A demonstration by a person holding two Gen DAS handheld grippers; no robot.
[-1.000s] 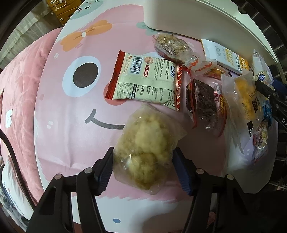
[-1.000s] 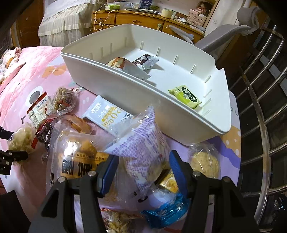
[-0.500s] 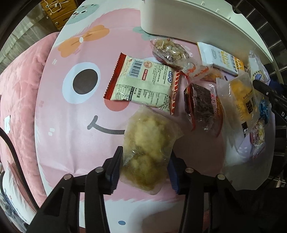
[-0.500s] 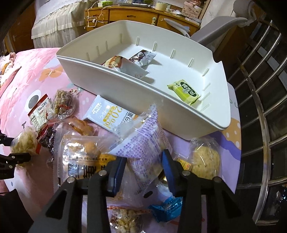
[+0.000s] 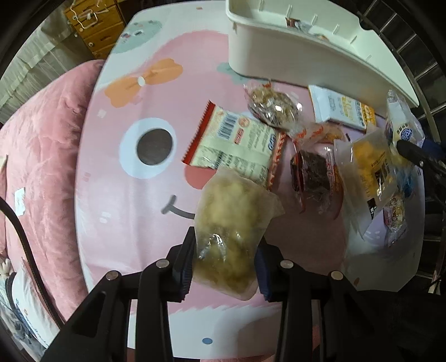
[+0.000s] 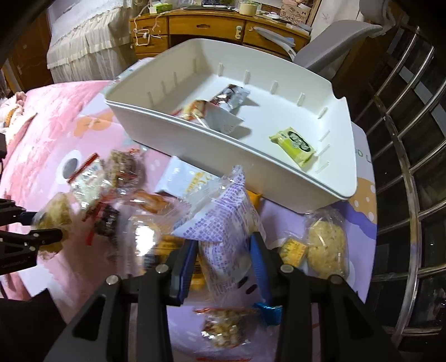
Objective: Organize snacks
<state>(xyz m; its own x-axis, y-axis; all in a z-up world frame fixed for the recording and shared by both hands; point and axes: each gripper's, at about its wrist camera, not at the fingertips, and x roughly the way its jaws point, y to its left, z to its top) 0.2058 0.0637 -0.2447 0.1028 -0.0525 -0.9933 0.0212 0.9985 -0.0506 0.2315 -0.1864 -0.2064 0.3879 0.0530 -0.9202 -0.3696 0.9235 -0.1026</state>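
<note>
Table cover: pink cartoon-face tablecloth [image 5: 133,211] with an orange bow and a round dark eye.
Bedding: pink plush quilt [image 5: 41,156] beside the table.
Furniture: wooden drawer dresser [image 6: 211,26]; grey office chair [image 6: 334,39].
Railing: curved shiny metal bars [image 6: 401,156] at the right edge.
Fabric: cream frilled bedspread [image 6: 92,41], far left.

This is a bedroom in a home. A wooden chest of drawers [image 6: 223,26] crowded with small household items stands against the far wall, beside a bed or furniture draped in a cream frilled cloth [image 6: 89,41], with a grey mesh office chair [image 6: 337,41] and a metal bar railing [image 6: 404,139] to the right. Packaged snacks and a white plastic storage bin [image 6: 278,172] sit on a small table with a pink cartoon-face top [image 5: 133,195], next to a pink plush blanket [image 5: 36,156].
</note>
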